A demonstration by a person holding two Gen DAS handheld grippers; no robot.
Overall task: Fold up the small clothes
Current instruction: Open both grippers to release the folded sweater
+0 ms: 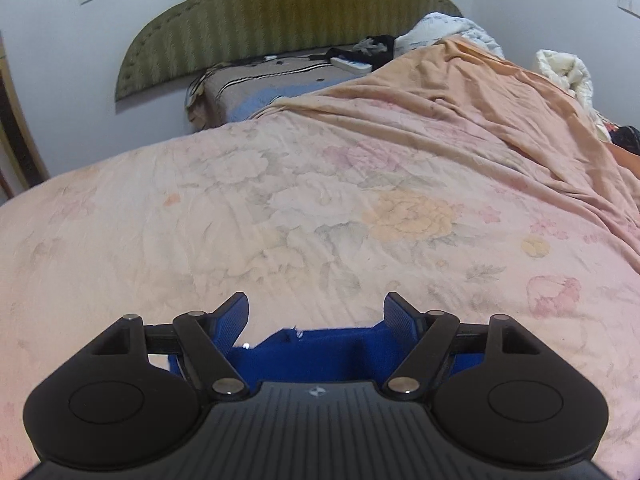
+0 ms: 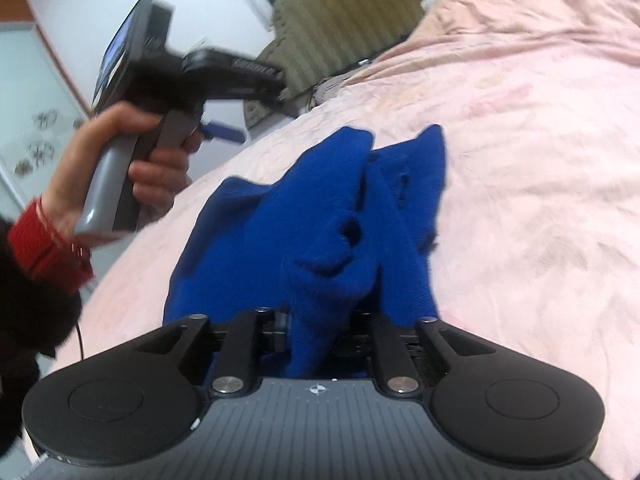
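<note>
Right wrist view: my right gripper [image 2: 320, 336] clamped bunched blue fleece garment [image 2: 320, 216], rest crumpled on pink floral bedsheet [image 2: 540, 160]. My left gripper [image 1: 316, 312] gaped wide, empty, hovering beside garment. No fold made; folding barely begun.

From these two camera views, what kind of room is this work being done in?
Most likely a bedroom. The blue garment lies on a bed covered by a pink floral sheet, with a padded green headboard against the wall and a heap of bedding beside it.
</note>
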